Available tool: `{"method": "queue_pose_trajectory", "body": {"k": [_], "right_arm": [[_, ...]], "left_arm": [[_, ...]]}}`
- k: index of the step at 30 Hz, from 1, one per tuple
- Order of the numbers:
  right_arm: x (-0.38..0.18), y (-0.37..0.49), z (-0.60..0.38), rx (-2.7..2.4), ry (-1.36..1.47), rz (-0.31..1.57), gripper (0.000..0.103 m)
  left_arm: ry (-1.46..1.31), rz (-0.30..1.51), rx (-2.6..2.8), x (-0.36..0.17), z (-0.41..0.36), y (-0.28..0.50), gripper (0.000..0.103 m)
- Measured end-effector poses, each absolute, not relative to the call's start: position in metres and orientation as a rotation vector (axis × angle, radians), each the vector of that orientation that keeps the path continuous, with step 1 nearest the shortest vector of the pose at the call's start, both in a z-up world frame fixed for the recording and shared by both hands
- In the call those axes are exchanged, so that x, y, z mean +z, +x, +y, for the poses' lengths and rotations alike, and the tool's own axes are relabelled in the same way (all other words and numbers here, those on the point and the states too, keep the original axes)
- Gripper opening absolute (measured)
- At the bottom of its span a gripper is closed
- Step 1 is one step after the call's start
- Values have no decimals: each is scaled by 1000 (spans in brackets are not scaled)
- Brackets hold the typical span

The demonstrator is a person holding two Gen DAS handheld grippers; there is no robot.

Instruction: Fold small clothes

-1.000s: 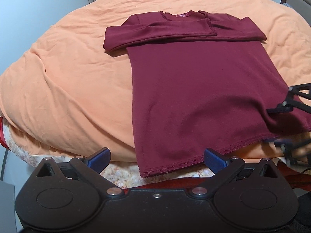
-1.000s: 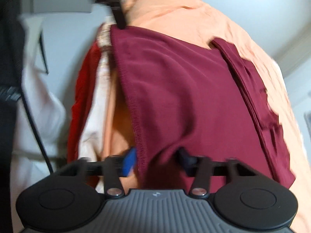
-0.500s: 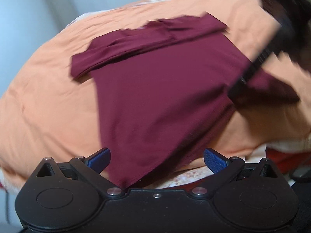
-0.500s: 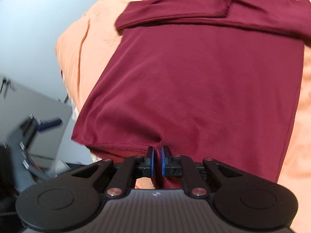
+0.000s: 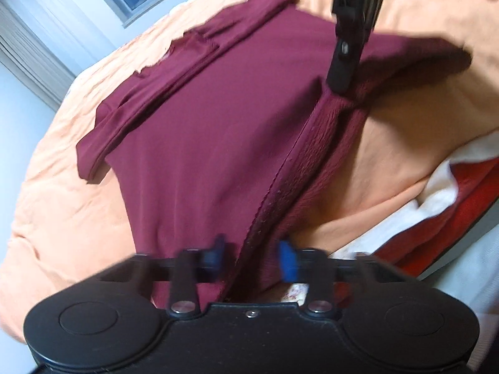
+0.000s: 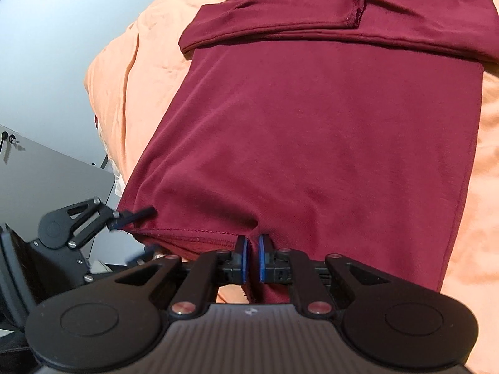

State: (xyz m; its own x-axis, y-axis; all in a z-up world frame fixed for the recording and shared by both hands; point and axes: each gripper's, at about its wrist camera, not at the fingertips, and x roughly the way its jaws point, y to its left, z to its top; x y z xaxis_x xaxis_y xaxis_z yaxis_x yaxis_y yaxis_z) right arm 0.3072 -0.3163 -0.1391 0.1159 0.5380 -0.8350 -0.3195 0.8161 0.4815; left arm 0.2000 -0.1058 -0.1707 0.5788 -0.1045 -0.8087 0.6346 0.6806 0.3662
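In the left wrist view, the maroon shirt (image 5: 212,131) is seen across the middle of the frame, spread on the orange blanket (image 5: 56,205). Its long axis runs from the lower centre up to the upper left, where the sleeves are folded over the chest. The hem passes between the blue pads of the left gripper (image 5: 251,260) at the lower centre. A gap is seen on both sides of the cloth, so the hem is judged not yet clamped, although the blur leaves some doubt. The right gripper (image 5: 338,88) comes down from the upper right and pinches the hem further along, lifting it.

In the right wrist view, the shirt fills the centre, with the collar at the top edge. The right gripper (image 6: 252,260) is closed on the hem at the lower centre. The left gripper (image 6: 137,218) is at the lower left, at the hem corner. A grey cabinet (image 6: 46,171) stands at the left, away from the cloth; nothing lies on the shirt where the hem would be carried toward the collar.
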Motion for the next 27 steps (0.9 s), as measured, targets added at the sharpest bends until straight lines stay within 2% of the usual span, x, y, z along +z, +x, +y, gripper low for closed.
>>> {"method": "queue_pose_trajectory", "body": {"k": [2,4,6,8,12,18,24,25,27], "right_arm": [[-132,303,-314,643,154,1288,19],[-124,295,-311,644,89,1252,34],[-116,284,-311,644,34,1210,57],[-108,273,-310,637,-21,1155,68],[-92,248,-300,661,-144,1023,83],[-86,225,-261,743,-329,883,88],[-118,220,-212,620,-600,820,88],[-125,218,-206,584,-657,806,87],[-132,217,-202,535,-725,784,76]], "left_arm": [[653,821,-478,-157,-100,203,12],[589,811,-474,-141,-92,211,10],[525,818,-463,-127,-85,225,9],[474,837,-452,-115,-80,240,9],[394,904,-466,-96,-75,271,9],[222,1041,-497,-82,-71,314,9],[133,1121,-495,-79,-72,339,8],[127,1124,-496,-79,-72,342,8],[136,1123,-495,-77,-73,344,8]]}}
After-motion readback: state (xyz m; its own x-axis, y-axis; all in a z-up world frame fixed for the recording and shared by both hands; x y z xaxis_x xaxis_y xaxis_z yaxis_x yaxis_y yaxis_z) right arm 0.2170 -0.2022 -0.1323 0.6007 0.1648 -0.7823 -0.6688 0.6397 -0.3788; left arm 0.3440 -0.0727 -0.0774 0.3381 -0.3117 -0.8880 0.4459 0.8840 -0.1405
